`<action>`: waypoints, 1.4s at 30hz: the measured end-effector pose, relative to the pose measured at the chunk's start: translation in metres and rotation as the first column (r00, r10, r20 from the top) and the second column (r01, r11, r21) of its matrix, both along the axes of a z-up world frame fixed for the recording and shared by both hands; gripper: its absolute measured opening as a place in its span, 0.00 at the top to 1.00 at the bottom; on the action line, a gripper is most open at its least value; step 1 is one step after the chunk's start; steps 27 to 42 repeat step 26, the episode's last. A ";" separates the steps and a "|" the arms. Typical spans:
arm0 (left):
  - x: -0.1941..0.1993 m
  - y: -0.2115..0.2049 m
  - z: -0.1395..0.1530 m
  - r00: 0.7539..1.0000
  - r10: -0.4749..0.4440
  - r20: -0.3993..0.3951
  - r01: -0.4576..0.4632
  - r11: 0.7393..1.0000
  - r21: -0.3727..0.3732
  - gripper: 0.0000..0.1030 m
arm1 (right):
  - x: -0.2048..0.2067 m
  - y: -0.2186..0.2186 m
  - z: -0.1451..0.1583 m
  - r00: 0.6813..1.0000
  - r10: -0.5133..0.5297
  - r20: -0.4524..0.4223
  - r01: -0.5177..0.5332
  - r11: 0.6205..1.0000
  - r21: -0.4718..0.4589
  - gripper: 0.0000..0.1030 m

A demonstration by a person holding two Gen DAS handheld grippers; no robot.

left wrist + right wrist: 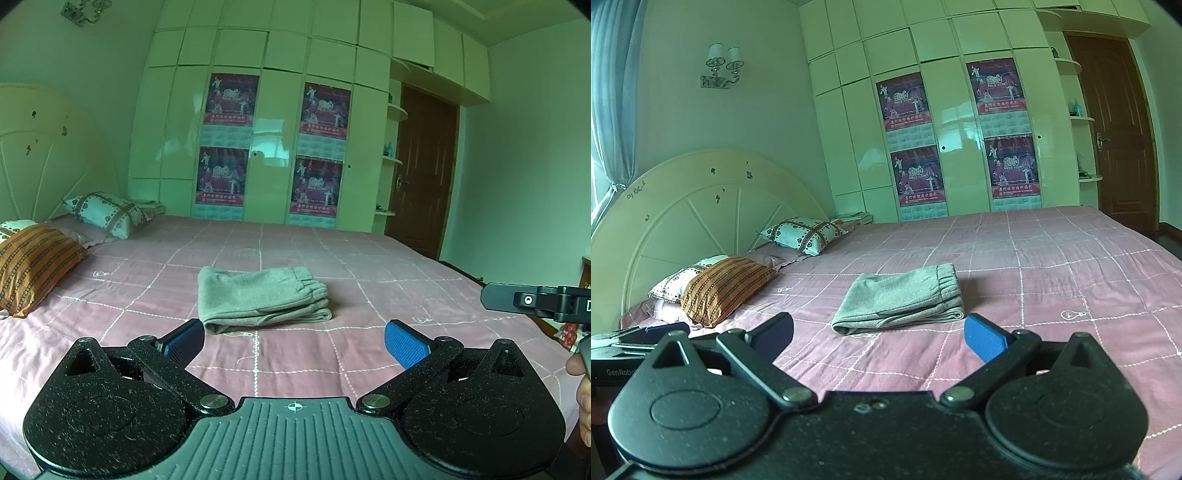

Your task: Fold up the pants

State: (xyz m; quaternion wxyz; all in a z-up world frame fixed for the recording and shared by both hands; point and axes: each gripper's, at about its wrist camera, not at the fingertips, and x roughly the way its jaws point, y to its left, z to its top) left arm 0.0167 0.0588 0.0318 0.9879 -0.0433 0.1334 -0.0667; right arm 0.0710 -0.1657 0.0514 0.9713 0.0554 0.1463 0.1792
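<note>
pants: grey sweatpants (263, 298) folded up on the bed (388, 266), just ahead of both grippers
left hand-held gripper (294, 343): wide open, empty
right hand-held gripper (879, 338): same
handling: probably soft, light, floppy; I'd pinch the thick elastic waistband

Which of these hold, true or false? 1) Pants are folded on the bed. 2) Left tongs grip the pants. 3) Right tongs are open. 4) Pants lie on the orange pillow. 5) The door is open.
1) True: the pants lie folded on the bed.
2) False: the left tongs are open, short of the pants.
3) True: the right tongs are open and empty.
4) False: the orange pillow lies apart, by the headboard.
5) False: the door is shut.
</note>
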 end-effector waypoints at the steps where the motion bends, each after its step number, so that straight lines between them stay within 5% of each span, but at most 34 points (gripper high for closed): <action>1: -0.001 -0.001 0.000 1.000 0.000 0.000 0.000 1.000 0.002 0.00 | 0.000 0.000 0.000 1.000 0.001 -0.001 -0.001 1.000 -0.001 0.09; 42: -0.004 0.003 0.001 1.000 0.008 0.015 -0.008 1.000 0.001 0.00 | 0.004 -0.002 0.001 1.000 0.011 -0.008 -0.011 1.000 -0.006 0.09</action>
